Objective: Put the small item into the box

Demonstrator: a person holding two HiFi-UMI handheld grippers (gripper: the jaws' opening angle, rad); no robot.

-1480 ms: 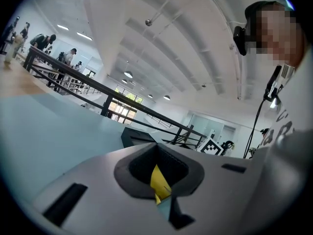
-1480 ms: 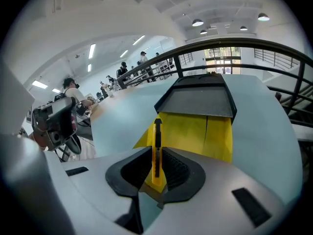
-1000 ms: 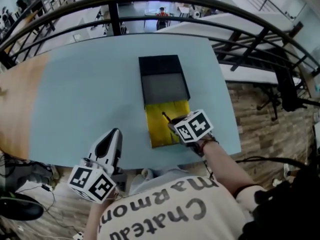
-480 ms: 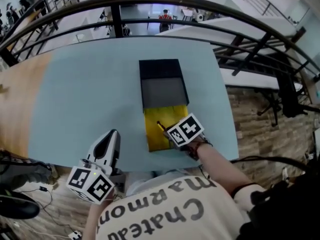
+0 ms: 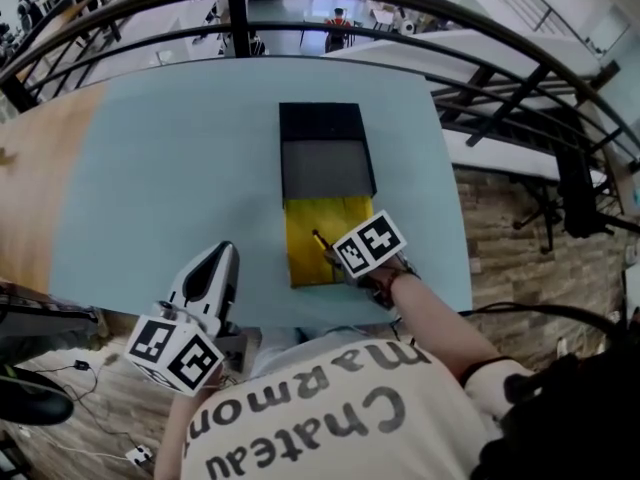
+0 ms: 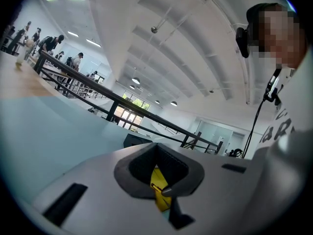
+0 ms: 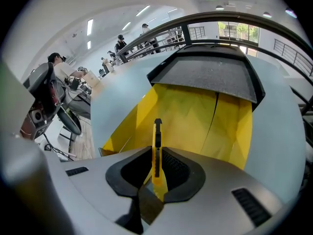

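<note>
Head view: on the light-blue counter an open box, black and grey at its far end and yellow at its near end, lies close to the counter's near edge, and the right hand-held gripper holds a small yellow utility knife over the yellow part, while the left hand-held gripper sits at the near edge, toward the left corner. Left gripper view: this hand-held gripper has its jaws together with nothing between them. Right gripper view: this hand-held gripper has its jaws only narrowly apart, clamped on the utility knife, whose black-tipped end points at the yellow inside of the box.
</note>
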